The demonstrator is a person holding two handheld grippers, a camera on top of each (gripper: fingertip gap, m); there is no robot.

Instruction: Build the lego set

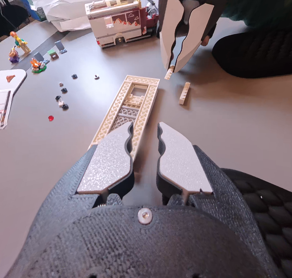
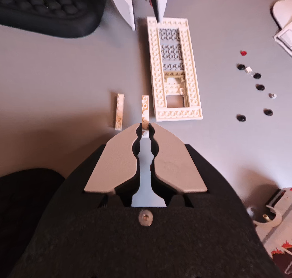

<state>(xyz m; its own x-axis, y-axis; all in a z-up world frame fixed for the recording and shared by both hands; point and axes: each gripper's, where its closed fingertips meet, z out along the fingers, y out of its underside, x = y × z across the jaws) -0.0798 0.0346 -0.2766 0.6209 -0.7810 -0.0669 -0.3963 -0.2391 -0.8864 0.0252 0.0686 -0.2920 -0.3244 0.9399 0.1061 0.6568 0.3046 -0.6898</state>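
Note:
A long cream studded plate (image 1: pixel 126 112) with a grey middle and a square opening lies flat on the grey table (image 1: pixel 221 136). My left gripper (image 1: pixel 145 125) hangs open over its near end, the left finger above the plate, nothing between the pads. My right gripper (image 2: pixel 145 124) is shut on the near end of a narrow cream strip (image 2: pixel 145 110), just beside the plate's (image 2: pixel 173 68) short end. It also shows in the left wrist view (image 1: pixel 171 68), with the strip (image 1: pixel 168 72) sticking out below the tips. A second cream strip (image 2: pixel 119 111) lies loose beside it.
A cream and dark red camper model (image 1: pixel 120 22) stands at the back by crumpled white paper (image 1: pixel 71 5). Small figures (image 1: pixel 20 42), a campfire piece (image 1: pixel 38 65), black round studs (image 1: pixel 64 90) and a red stud (image 1: pixel 50 118) lie left. A person's black padded garment (image 1: pixel 252 54) is right. The tips of one gripper are about 12 centimetres away from the tips of the other.

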